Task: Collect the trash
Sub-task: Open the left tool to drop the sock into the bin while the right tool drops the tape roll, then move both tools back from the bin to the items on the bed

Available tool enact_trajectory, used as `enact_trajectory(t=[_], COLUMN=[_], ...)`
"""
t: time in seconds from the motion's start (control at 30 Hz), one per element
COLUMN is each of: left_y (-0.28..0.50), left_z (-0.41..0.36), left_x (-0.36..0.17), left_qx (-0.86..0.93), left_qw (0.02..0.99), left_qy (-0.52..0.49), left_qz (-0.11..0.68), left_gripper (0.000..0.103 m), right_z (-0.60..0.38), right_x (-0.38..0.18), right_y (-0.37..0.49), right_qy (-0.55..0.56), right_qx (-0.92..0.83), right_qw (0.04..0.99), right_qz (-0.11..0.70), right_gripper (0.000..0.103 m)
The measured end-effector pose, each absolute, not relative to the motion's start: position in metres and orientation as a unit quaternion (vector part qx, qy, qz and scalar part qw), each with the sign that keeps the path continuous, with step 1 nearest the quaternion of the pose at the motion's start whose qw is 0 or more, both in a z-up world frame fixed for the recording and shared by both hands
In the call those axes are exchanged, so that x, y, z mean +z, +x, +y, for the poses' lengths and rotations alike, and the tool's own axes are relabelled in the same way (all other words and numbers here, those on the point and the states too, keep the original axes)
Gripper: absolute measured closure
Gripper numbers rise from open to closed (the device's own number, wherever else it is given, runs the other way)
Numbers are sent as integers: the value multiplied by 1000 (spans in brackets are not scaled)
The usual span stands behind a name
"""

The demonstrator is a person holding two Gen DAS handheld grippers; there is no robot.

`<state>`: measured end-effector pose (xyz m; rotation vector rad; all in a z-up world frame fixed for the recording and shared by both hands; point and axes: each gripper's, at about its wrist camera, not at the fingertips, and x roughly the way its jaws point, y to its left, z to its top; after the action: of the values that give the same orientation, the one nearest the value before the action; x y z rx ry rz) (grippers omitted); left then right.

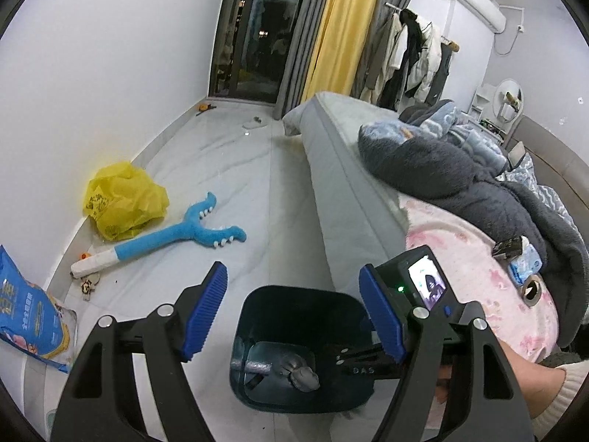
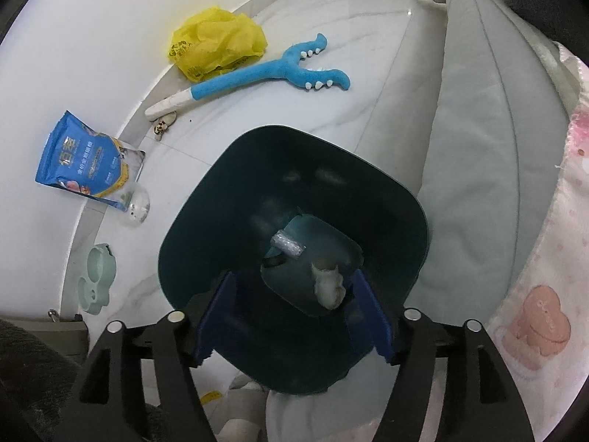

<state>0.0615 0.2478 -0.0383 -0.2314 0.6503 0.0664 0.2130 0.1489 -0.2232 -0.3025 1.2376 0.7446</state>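
A dark teal bin stands on the white floor beside the bed. At its bottom lie a crumpled white tissue and a silvery wrapper roll. My right gripper points down over the bin's mouth, open, with nothing between its blue pads. In the left wrist view the same bin sits below my left gripper, which is open and empty. The right gripper reaches in over the rim from the right. A crumpled yellow plastic bag lies by the wall.
A blue plush toy lies on the floor next to the yellow bag. A blue pouch, a clear plastic dome and a pale green bowl sit along the wall. The bed with blankets runs along the right.
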Motion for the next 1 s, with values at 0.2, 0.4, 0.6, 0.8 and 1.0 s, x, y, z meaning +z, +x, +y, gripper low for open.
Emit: enact_trajectory(t=[0.2, 0.4, 0.6, 0.8, 1.0], left_y=[57, 52, 55, 64, 70], left_z=[239, 229, 211, 190, 168], left_x=[-28, -18, -11, -5, 0], left_qx=[27, 26, 18, 4, -11], left_qw=[946, 949, 950, 951, 952], left_qy=[-107, -108, -104, -99, -92], left_qz=[305, 294, 292, 292, 292], left_gripper=[27, 27, 27, 27, 26], right_z=[134, 116, 94, 65, 31], right_x=[-205, -180, -157, -139, -122], right_y=[205, 200, 196, 193, 192], right_qy=[-118, -97, -85, -74, -68], right_qx=[352, 361, 361, 355, 344], right_qw=[751, 772, 794, 810, 829], right_qz=[546, 515, 482, 461, 436], right_gripper=[24, 19, 18, 17, 16])
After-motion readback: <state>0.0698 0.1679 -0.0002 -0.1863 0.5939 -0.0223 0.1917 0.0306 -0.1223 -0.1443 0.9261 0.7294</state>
